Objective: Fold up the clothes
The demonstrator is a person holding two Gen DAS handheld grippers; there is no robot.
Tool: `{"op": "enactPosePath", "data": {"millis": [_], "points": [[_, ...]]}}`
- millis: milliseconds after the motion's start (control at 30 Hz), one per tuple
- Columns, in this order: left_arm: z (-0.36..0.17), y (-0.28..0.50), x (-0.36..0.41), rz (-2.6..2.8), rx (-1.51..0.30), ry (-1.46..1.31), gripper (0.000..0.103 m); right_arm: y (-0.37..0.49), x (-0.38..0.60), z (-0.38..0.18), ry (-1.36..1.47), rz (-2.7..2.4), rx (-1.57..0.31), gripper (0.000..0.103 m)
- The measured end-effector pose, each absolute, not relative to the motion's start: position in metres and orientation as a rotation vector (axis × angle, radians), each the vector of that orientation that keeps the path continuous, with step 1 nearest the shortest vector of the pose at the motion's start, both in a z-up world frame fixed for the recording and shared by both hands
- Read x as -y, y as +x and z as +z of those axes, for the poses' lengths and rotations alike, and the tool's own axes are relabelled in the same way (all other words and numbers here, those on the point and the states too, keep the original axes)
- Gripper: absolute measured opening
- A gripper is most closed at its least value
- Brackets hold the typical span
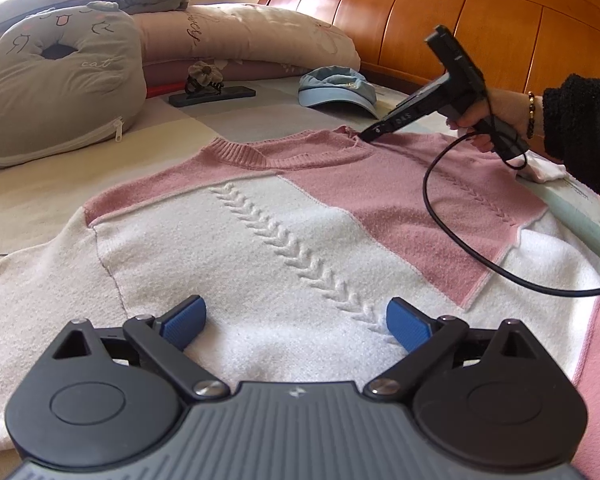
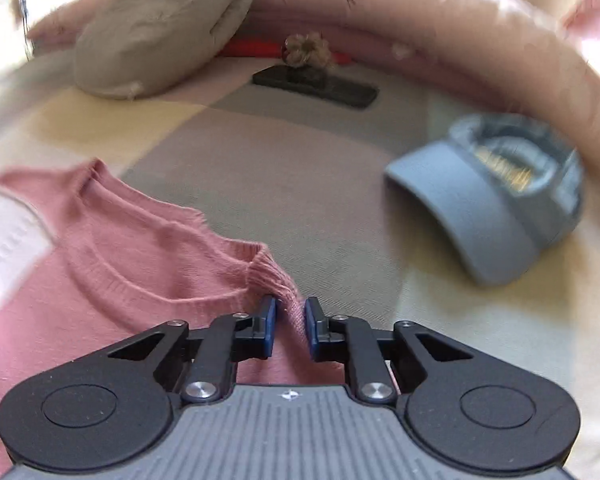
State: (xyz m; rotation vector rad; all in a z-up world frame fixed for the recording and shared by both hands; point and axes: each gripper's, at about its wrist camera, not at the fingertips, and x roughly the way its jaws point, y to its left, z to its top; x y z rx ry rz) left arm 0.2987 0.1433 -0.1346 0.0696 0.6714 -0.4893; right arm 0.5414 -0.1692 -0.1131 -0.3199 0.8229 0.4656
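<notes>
One legible word, "cat", marks the grey cushion (image 1: pixel 60 68) beyond the sweater (image 1: pixel 260 240).

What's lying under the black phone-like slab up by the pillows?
The checked bedspread is under the slab, and a flower-shaped hair clip sits on it. Beneath the slab itself is hidden.

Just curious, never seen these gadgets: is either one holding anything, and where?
The right gripper pinches the sweater at its pink ribbed collar edge. The left gripper is open, holding nothing.

Bedroom: wooden headboard (image 1: pixel 460 20), pillows (image 1: pixel 260 36)
</notes>
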Motion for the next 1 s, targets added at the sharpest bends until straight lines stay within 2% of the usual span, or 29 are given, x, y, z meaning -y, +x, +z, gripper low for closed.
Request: {"op": "enactPosePath", "data": {"millis": [100, 167, 233, 300, 333, 367, 500, 533, 700, 767, 833, 1000], "points": [[-0.135, 0.298, -0.144, -0.491, -0.670, 0.067, 0.097, 0.550, 0.172, -0.110, -0.238, 0.400, -0.837, 0.020], [-0.135, 0.298, -0.145, -0.493, -0.670, 0.061, 0.097, 0.551, 0.170, -0.106, -0.221, 0.366, -0.853, 0.032], [-0.135, 0.298, -0.146, -0.495, -0.670, 0.055, 0.097, 0.540, 0.167, -0.094, -0.241, 0.372, -0.853, 0.035], [-0.135, 0.298, -0.146, -0.494, -0.670, 0.056, 0.097, 0.524, 0.168, -0.084, -0.245, 0.353, -0.859, 0.052], [-0.135, 0.298, -0.146, -0.493, -0.670, 0.059, 0.097, 0.513, 0.171, -0.078, -0.244, 0.341, -0.863, 0.065], [-0.135, 0.298, -0.145, -0.492, -0.671, 0.062, 0.097, 0.501, 0.174, -0.072, -0.242, 0.329, -0.866, 0.073], [-0.135, 0.299, -0.144, -0.490, -0.672, 0.071, 0.097, 0.433, 0.197, -0.064, -0.230, 0.291, -0.910, 0.084], [-0.134, 0.301, -0.144, -0.490, -0.671, 0.068, 0.097, 0.413, 0.203, -0.064, -0.213, 0.289, -0.925, 0.092], [-0.118, 0.310, -0.142, -0.488, -0.729, -0.002, 0.097, 0.322, 0.222, -0.072, -0.156, 0.274, -0.962, 0.094], [-0.105, 0.314, -0.137, -0.517, -0.754, -0.025, 0.097, 0.297, 0.223, -0.075, -0.153, 0.274, -0.942, 0.098], [-0.091, 0.316, -0.122, -0.539, -0.755, -0.002, 0.097, 0.283, 0.223, -0.079, -0.126, 0.277, -0.910, 0.103], [-0.075, 0.341, -0.071, -0.669, -0.818, -0.045, 0.097, 0.278, 0.217, -0.094, -0.064, 0.224, -0.892, 0.103]]}}
